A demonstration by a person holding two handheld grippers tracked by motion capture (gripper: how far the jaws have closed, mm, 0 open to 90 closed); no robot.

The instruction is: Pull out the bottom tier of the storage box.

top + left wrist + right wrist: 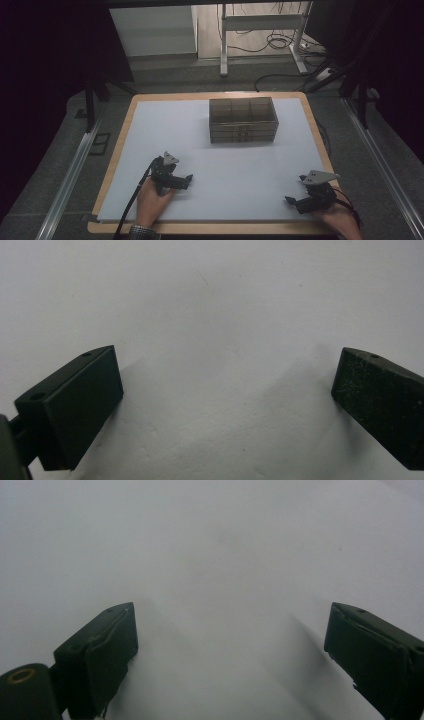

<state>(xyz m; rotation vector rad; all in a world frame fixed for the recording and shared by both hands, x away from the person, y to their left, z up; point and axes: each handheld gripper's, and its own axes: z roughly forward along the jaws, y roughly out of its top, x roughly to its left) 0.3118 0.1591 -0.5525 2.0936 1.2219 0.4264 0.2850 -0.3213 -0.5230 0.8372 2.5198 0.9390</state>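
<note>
A clear plastic drawer box (pixel 243 119) with several compartments stands at the far middle of the white sheet (pixel 220 155). My left gripper (pixel 188 178) rests low over the sheet at the near left, held by a hand, its jaws pointing right. In the left gripper view the left gripper (pixel 227 390) stands open with only bare white sheet between the jaws. My right gripper (pixel 291 201) sits near the front right edge, jaws pointing left. Seen in its own view, the right gripper (pixel 231 635) is open over bare sheet, nothing between its jaws.
The white sheet lies on a wooden tabletop (pixel 116 150) whose rim shows around it. Beyond the table stand a white desk frame (pixel 260 30) and loose cables (pixel 280 42) on the floor. Dark stands (pixel 92 100) flank the table at both sides.
</note>
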